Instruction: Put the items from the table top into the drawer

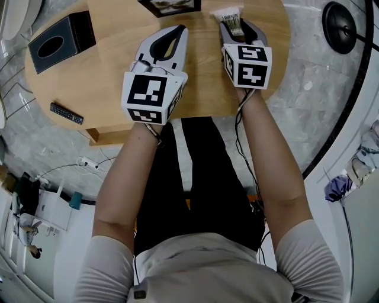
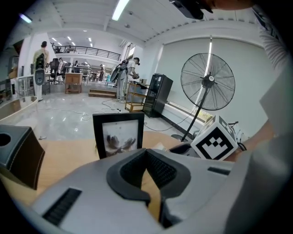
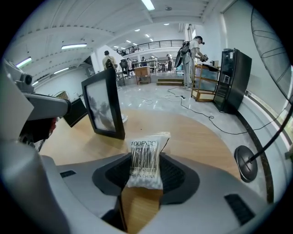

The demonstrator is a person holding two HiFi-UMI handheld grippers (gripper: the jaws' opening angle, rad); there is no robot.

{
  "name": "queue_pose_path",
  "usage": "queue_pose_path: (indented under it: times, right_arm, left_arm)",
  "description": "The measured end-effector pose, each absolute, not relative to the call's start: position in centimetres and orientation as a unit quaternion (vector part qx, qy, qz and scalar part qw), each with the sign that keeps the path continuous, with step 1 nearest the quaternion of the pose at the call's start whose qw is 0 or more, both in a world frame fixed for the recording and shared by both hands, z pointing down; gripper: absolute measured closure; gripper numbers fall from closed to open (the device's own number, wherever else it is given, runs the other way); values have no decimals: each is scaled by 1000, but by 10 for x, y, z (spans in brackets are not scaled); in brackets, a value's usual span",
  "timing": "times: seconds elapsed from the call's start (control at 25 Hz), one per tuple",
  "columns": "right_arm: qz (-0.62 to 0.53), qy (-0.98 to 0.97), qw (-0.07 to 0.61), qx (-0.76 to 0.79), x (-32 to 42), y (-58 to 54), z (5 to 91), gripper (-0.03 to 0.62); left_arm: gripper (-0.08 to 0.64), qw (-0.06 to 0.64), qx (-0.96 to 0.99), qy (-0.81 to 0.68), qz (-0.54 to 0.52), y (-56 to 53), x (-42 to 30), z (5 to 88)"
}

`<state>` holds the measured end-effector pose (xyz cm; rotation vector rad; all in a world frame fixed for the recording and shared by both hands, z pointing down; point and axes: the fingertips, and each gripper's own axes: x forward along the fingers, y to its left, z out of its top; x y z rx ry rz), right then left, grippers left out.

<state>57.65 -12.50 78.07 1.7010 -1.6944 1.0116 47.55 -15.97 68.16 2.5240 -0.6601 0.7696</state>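
Note:
On the round wooden table (image 1: 106,77), my right gripper (image 1: 235,25) is shut on a small clear packet of cotton swabs (image 3: 145,160) with a barcode label. The packet (image 1: 231,18) stands up between the two pads, just above the tabletop at the far right. My left gripper (image 1: 177,31) hovers beside it, to the left, over the table's middle. Its jaws (image 2: 146,153) meet at the tips with nothing between them. A black picture frame (image 1: 170,6) stands upright just beyond both grippers.
A black tissue box (image 1: 62,41) sits at the table's left and a dark remote control (image 1: 66,113) lies near its near-left edge. A floor fan (image 2: 207,87) stands to the right, its base (image 1: 343,23) on the floor. Cables run across the floor.

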Motion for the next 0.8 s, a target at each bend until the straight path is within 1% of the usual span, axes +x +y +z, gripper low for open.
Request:
queue_pose_path:
  times: [0.2, 0.4, 0.6, 0.8]
  right_arm:
    - [371, -638, 275, 616, 548, -115, 774, 403]
    - [361, -650, 286, 605, 515, -111, 766, 403]
    - [347, -663, 293, 595, 473, -113, 754, 403]
    - [333, -681, 297, 581, 411, -119, 742, 403]
  left_arm:
    - [551, 211, 905, -255, 267, -160, 454, 670]
    - [551, 216, 901, -275, 256, -157, 417, 661]
    - [551, 219, 895, -303, 243, -154, 364, 649]
    - [551, 226, 886, -328, 236, -144, 301, 640]
